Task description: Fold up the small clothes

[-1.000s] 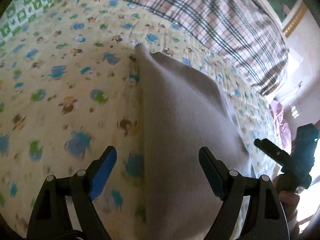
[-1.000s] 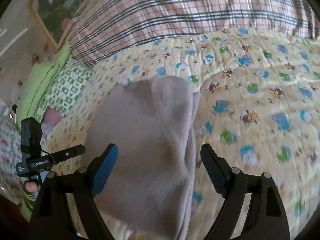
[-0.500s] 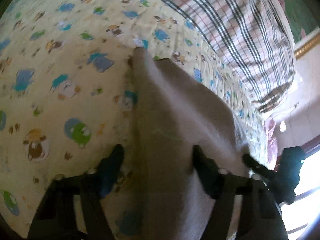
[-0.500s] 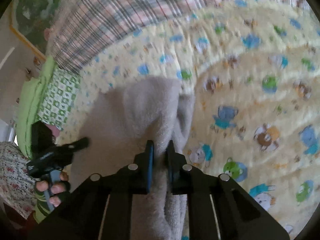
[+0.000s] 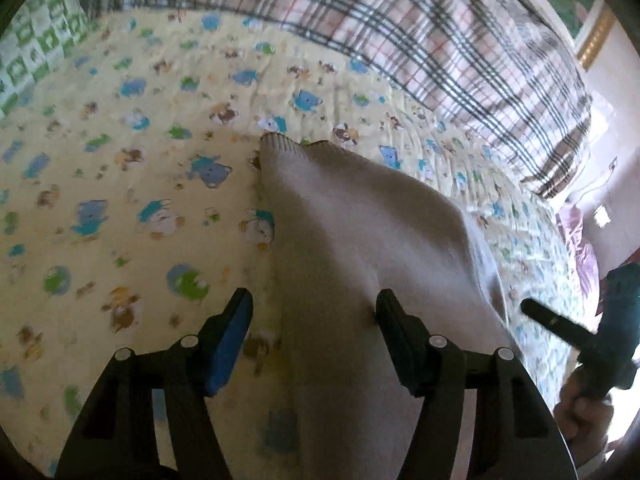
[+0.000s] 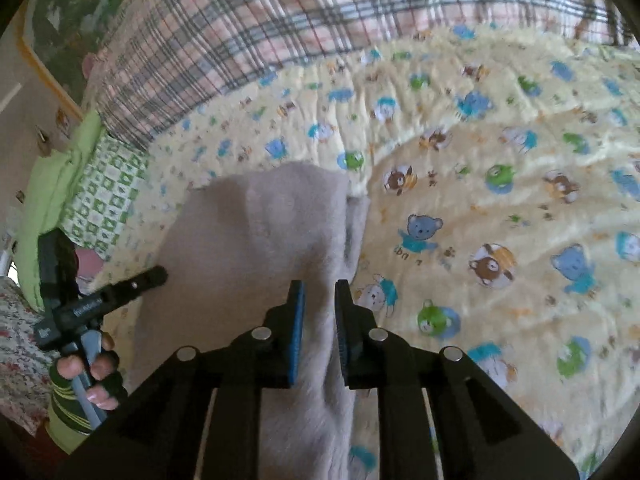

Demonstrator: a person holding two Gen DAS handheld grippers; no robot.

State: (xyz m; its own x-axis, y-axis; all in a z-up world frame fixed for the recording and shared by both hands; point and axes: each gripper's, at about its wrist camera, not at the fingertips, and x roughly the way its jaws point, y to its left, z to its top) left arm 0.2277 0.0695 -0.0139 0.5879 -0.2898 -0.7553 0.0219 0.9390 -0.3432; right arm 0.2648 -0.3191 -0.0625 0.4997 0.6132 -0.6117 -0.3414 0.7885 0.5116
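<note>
- Left wrist view: the grey garment (image 5: pixel 360 264) lies on the yellow animal-print quilt (image 5: pixel 120 184), a long strip running from the bottom edge of the frame up to a ribbed corner that points toward the plaid blanket (image 5: pixel 400 32).
- The left gripper (image 5: pixel 314 320) stands with its jaws wide apart, straddling the garment's near left part; the blue-padded finger is over the quilt just left of the garment, the other finger over the cloth itself. Nothing is clamped between them.
- To the right of the garment, the right gripper (image 5: pixel 560 324) shows as a dark bar with a hand (image 5: pixel 580 412) on its handle.
- Right wrist view: the right gripper (image 6: pixel 319 300) is pinched onto a raised fold of the garment (image 6: pixel 248 248), near the garment's right edge; grey cloth fills the narrow gap between the pads.
- Left of the garment, the left gripper (image 6: pixel 120 292) is seen from the side, held by a hand (image 6: pixel 88 368); from here I cannot tell its state.
- A green checked pillow (image 6: pixel 104 196) lies left of the garment, beside the plaid blanket (image 6: pixel 280 20).
</note>
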